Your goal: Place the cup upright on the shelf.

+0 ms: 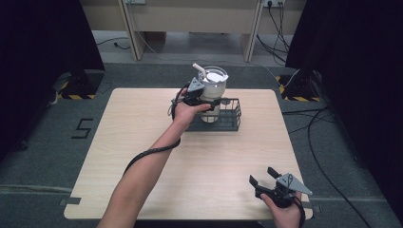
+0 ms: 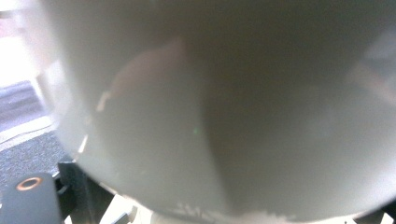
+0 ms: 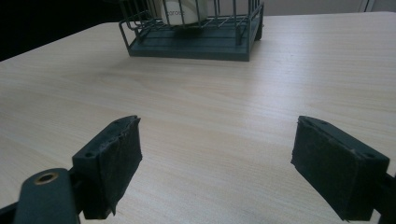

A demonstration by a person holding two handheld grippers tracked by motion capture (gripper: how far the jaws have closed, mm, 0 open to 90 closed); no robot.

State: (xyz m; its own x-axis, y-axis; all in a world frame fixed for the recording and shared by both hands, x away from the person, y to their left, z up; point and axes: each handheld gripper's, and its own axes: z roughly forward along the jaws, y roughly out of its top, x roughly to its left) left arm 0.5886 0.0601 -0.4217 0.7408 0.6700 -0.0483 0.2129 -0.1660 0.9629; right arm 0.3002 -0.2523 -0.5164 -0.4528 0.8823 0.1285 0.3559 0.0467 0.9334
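**Cup gripped over the basket, right gripper idle**

From above, the left gripper (image 1: 205, 100) was seen closed around a pale cup (image 1: 212, 92) standing in a dark wire basket (image 1: 232, 118) at the far middle of the table (image 1: 142, 142). The left gripper view gave none of that layout: the cup (image 2: 224, 107) sat so close to the lens that it was a blurred grey-white wall, with a sliver of basket wire (image 2: 74, 186) at the lower left. The right gripper view showed the basket (image 3: 196, 44) from low and far off, with the cup's base (image 3: 180, 14) behind the wires, and its top cut off.

The cup stood upright, long axis vertical, mouth up. A white lid or paper (image 1: 216, 76) lay on its rim, and a white straw-like piece (image 1: 199, 69) slanted up and to the left.

The left forearm reached diagonally from the bottom edge toward the far middle, the hand (image 1: 183, 113) behind the gripper at the cup's left side. The right hand (image 1: 285, 213) rested at the near right corner, well apart from the basket, its gripper (image 1: 263, 176) pointing up-left over bare wood. Its jaws stood wide apart with nothing between them.
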